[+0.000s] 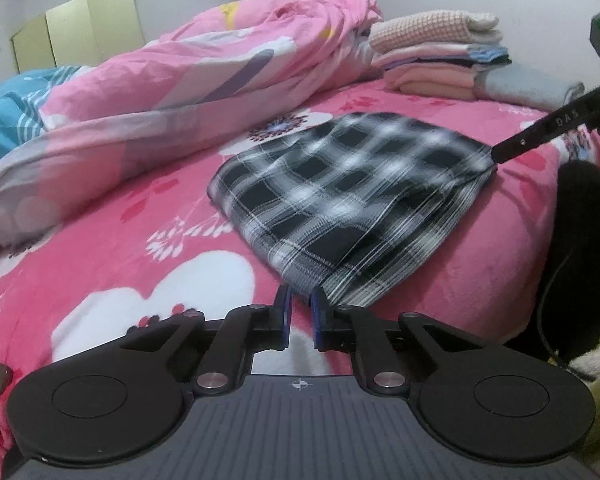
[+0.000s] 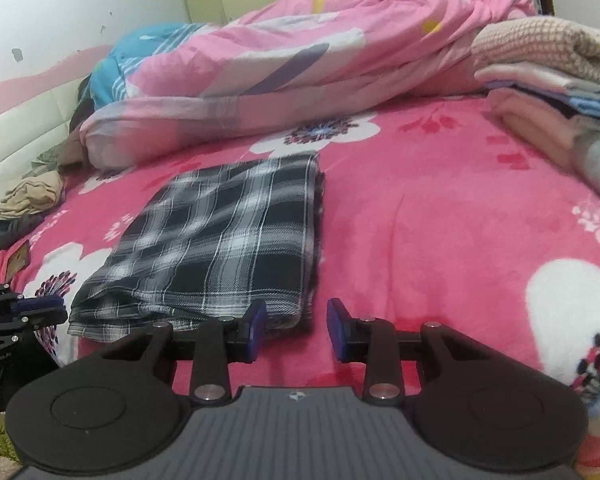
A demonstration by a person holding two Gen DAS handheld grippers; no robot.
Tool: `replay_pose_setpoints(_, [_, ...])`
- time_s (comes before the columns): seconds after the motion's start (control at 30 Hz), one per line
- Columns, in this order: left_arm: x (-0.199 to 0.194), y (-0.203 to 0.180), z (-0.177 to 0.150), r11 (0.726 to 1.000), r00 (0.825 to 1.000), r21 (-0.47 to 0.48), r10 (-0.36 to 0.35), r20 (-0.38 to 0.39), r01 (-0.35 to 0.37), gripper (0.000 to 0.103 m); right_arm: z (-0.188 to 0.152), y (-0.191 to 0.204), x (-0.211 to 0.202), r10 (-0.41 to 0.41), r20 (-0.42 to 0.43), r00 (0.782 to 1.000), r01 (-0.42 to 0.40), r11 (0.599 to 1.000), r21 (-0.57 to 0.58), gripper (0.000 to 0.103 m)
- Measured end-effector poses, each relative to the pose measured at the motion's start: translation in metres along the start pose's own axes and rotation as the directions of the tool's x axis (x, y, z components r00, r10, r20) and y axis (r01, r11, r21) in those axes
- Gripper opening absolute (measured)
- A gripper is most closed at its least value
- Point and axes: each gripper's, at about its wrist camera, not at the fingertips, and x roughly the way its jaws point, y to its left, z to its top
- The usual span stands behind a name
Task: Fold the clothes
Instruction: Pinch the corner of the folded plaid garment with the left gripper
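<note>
One folded black-and-white plaid garment (image 2: 216,240) lies flat on the pink floral blanket (image 2: 440,232) covering the bed, and two grippers work at its near edge. Behind it sits one rumpled pink duvet (image 2: 300,64), and to the right one stack of folded clothes (image 1: 440,56), several pieces high. A small heap of unfolded clothing (image 2: 32,196) lies at the far left by the headboard. The left gripper (image 1: 300,312) sits at the garment's near left corner, its blue pads drawn close with only a narrow gap; the corner of the cloth lies just at the tips, but whether it is pinched I cannot tell. The right gripper (image 2: 296,328) sits at the near right corner, jaws parted; its left pad overlaps the cloth's edge and its right pad stands over bare blanket, so nothing is clamped. Both grippers tilt downward toward the bed, coming in low from the near side.
</note>
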Motion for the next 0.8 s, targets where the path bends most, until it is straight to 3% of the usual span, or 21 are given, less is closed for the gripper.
replay_pose_setpoints(0.1, [0.007,-0.003,-0.003,0.999,1.0,0.03,-0.011,-0.003,0.011,0.009,-0.002,-0.001,0.007,-0.002,-0.009,1.0,0.002,1.0,0.028,0.035])
replay_pose_setpoints(0.37, [0.012,-0.001,-0.004,1.0,1.0,0.002,-0.025,0.003,0.025,0.009,-0.002,-0.002,0.012,-0.002,-0.013,1.0,0.003,0.997,0.083,0.036])
replay_pose_setpoints(0.43, [0.01,0.0,-0.005,1.0,0.999,0.008,-0.026,0.019,0.026,0.001,-0.003,-0.003,0.013,-0.001,-0.013,1.0,0.002,0.995,0.097,0.036])
replay_pose_setpoints(0.57, [0.0,-0.002,-0.006,0.999,0.998,0.034,-0.033,0.052,0.031,0.0,-0.003,-0.004,0.014,-0.002,-0.011,1.0,0.003,0.994,0.108,0.036])
replay_pose_setpoints(0.8, [-0.013,0.0,-0.006,0.99,0.991,0.052,-0.131,0.032,0.129,0.0,-0.005,-0.003,0.014,-0.003,-0.006,1.0,0.004,0.994,0.112,0.036])
